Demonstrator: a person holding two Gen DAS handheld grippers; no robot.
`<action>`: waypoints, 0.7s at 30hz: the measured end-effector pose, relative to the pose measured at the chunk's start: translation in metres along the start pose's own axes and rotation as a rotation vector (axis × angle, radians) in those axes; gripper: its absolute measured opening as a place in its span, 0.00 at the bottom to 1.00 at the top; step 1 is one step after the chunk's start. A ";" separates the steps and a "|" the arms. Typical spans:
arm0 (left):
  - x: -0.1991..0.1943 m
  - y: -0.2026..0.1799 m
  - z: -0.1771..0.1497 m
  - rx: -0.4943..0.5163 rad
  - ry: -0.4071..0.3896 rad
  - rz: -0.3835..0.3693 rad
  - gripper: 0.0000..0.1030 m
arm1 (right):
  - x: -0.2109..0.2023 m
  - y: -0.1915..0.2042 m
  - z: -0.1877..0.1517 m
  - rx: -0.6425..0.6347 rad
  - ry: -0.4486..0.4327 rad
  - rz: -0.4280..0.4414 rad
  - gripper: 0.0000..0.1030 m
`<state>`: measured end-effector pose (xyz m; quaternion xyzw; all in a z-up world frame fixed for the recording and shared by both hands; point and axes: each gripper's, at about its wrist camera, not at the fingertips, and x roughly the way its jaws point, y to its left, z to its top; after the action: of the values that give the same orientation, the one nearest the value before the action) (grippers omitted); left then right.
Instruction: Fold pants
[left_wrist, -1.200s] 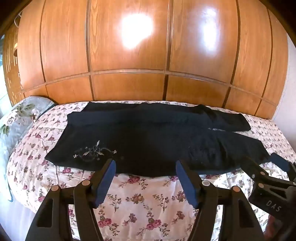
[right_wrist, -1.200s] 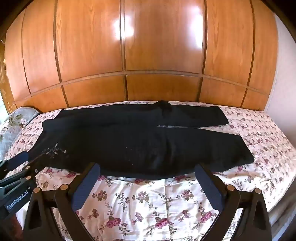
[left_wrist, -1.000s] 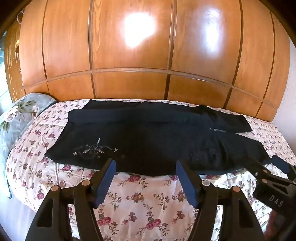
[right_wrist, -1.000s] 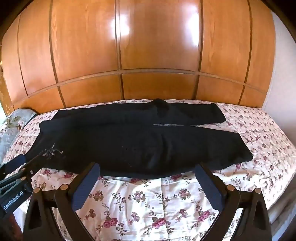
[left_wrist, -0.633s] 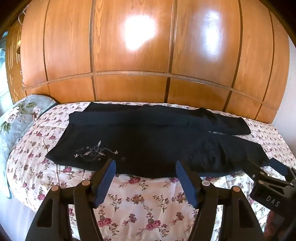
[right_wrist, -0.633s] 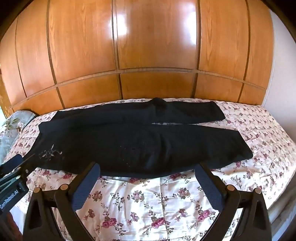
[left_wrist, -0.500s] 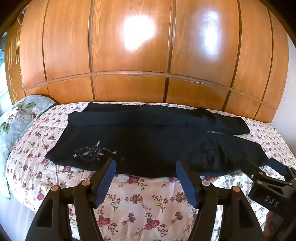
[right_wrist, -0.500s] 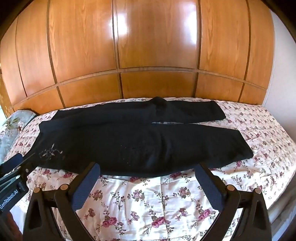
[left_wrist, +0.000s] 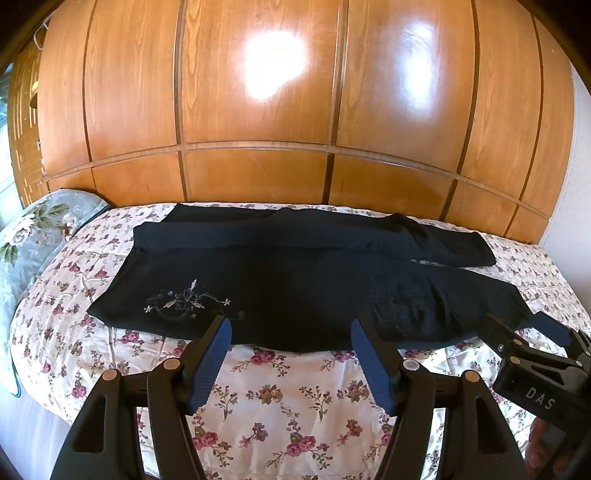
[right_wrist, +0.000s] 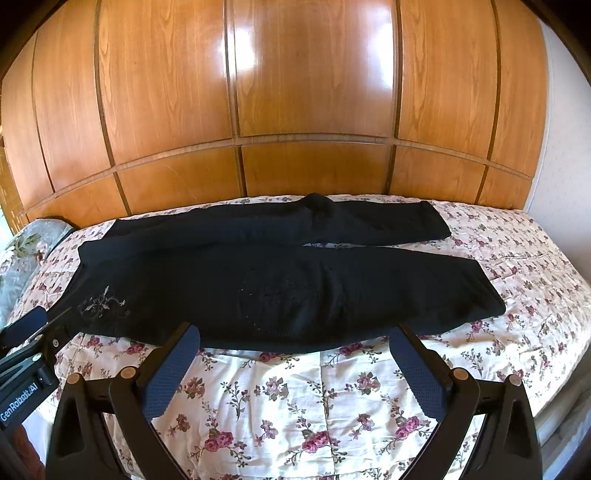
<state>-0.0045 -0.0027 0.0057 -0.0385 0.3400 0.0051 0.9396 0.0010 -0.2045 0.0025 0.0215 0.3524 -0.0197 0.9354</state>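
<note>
Black pants (left_wrist: 295, 280) lie spread flat across the flowered bedspread (left_wrist: 288, 398), legs side by side, pale embroidery near the left end. In the right wrist view the same pants (right_wrist: 288, 280) stretch from left to right. My left gripper (left_wrist: 291, 332) hovers open just short of the near edge of the cloth, nothing between its blue pads. My right gripper (right_wrist: 295, 339) is open as well, wider, over the near edge toward the pants' right half. Each gripper shows at the edge of the other's view.
A tall wooden panelled wall (left_wrist: 295, 129) runs behind the bed. A grey flowered pillow (left_wrist: 29, 236) lies at the left end. The bed's right edge (right_wrist: 554, 406) drops off beside a white wall.
</note>
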 end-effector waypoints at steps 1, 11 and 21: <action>0.000 0.000 -0.001 0.001 0.000 0.000 0.67 | 0.001 0.000 0.000 0.000 0.002 0.000 1.00; 0.000 -0.001 -0.003 0.004 0.003 -0.004 0.67 | 0.001 0.001 -0.001 -0.006 0.009 0.001 1.00; 0.002 0.000 -0.005 0.001 0.011 -0.009 0.67 | 0.004 0.002 -0.002 -0.011 0.022 0.004 1.00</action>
<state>-0.0059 -0.0026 0.0006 -0.0395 0.3451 0.0005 0.9377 0.0023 -0.2028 -0.0015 0.0172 0.3628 -0.0154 0.9316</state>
